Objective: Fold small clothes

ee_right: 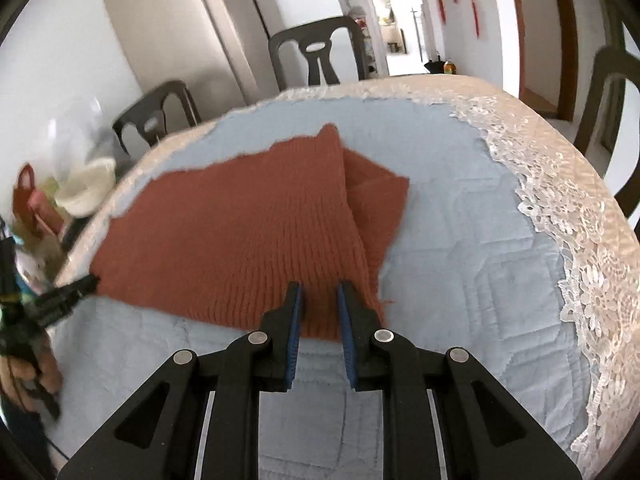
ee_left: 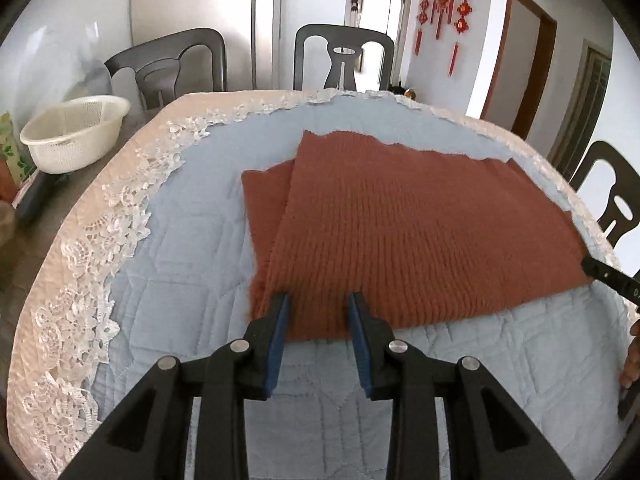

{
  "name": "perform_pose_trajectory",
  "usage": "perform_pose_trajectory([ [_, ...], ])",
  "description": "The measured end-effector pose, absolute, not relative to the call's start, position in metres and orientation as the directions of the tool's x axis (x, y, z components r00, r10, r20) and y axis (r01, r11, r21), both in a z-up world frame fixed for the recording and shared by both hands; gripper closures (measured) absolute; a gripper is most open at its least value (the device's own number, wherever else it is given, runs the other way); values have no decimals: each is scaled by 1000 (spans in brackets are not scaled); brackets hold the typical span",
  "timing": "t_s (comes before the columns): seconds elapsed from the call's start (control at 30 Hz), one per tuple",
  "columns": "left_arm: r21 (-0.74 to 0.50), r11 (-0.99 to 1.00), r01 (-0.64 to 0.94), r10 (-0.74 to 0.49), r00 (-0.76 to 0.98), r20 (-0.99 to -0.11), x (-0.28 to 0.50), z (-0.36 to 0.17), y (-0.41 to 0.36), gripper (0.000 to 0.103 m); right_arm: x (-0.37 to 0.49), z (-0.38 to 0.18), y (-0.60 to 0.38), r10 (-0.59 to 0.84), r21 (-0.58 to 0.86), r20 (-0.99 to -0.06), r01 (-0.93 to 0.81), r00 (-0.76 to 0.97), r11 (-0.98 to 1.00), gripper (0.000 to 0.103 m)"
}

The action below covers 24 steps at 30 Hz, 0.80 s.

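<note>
Rust-red knitted garment [ee_left: 400,232], folded, lies flat on blue quilt [ee_left: 180,248], long axis running between both grippers; under-layers hidden. Quilt covers lace-edged table [ee_left: 80,240]; dark chairs [ee_left: 344,60] beyond it. Left gripper [ee_left: 318,300] and right gripper [ee_right: 319,288] each straddle its near hem, jaws parted; grip unclear.

The ribbed knit garment [ee_left: 420,232] is rust-brown. It lies on a pale blue quilted cloth [ee_left: 192,264] edged with white floral lace [ee_left: 104,240]. The gripper pads [ee_left: 280,336] are blue.
</note>
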<state>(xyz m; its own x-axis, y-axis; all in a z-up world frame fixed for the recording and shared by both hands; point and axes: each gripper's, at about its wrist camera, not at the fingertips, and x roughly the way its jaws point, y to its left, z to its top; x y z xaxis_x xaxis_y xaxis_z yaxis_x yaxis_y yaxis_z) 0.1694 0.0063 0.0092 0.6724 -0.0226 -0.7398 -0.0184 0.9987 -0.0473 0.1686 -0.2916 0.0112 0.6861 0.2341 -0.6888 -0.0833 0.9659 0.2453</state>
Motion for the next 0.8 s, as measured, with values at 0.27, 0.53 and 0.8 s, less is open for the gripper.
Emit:
perform_pose_trajectory([
  [0.27,-21,1000,-19,-3,669,-743,171,7,2,70,164,13,-277,131,109,-711,-76,691,991,84],
  [0.53,-8,1000,-19,7,669,-743,171,7,2,70,164,13,-276,121,95,-712,-76,691,993,84],
  [0.8,-51,999,-9,-31,687,-726,162,18,9,70,154,28,-284,151,124,-679,-91,718,988,82],
])
